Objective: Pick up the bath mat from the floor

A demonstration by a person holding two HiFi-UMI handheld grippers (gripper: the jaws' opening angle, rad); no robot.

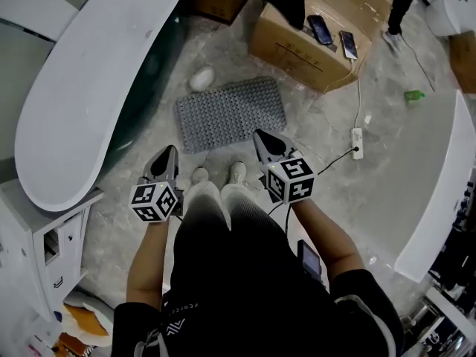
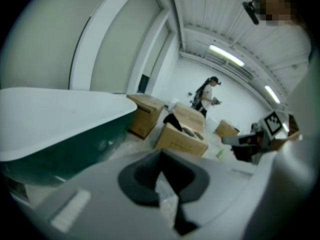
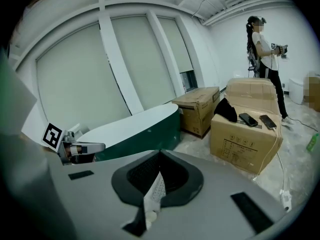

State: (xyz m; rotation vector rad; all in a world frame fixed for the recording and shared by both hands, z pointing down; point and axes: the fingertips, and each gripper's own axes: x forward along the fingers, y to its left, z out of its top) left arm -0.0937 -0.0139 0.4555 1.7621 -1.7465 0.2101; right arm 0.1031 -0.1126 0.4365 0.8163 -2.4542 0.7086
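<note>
Task not begun yet: bath mat is lying flat on the floor, just ahead of the person's feet. L gripper & R gripper are hovering at waist level, fingers pressed together, gripping nothing. Reaching down, pinching, lifting are all remaining.

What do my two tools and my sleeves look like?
The left tool and right tool each have grey jaws that taper to a point, dark on the inner faces. Behind the jaws sits a white cube printed with black square markers. A thin dark cable trails from the right tool. Your sleeves are short and black.
</note>
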